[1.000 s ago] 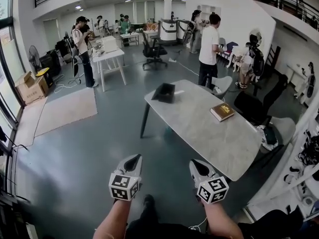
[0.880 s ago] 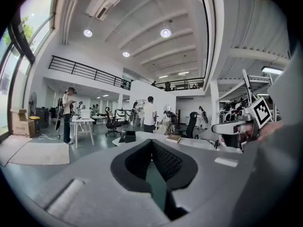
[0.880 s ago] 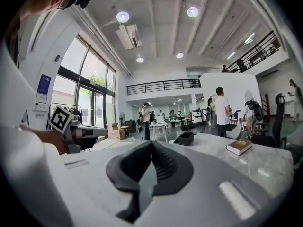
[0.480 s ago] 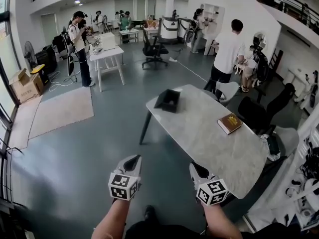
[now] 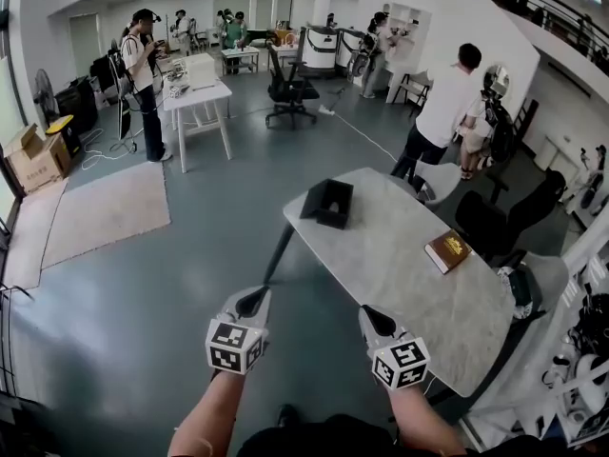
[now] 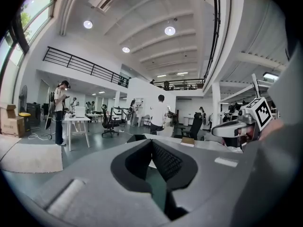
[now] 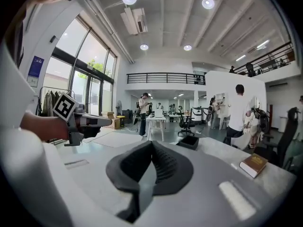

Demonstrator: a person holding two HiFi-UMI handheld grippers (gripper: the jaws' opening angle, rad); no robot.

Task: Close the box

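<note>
The person is holding the left gripper (image 5: 251, 304) and right gripper (image 5: 375, 321) side by side by the near end of the table (image 5: 419, 284), jaws pressed together and empty, probably because the open black box (image 5: 328, 204) is sitting well apart at its far left corner.

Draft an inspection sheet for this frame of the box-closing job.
Surface: marble table, mostly bare.
Job's things: black box, open, at the table's far end.
Clutter: brown book near the table's right edge.
Grippers: left hand-held gripper and right hand-held gripper, both shut and empty, well short of the box.
Cables: floor cables far left, away from the table.
Surroundings: person in white by the table's far end, office chair, white desk, rug.
</note>
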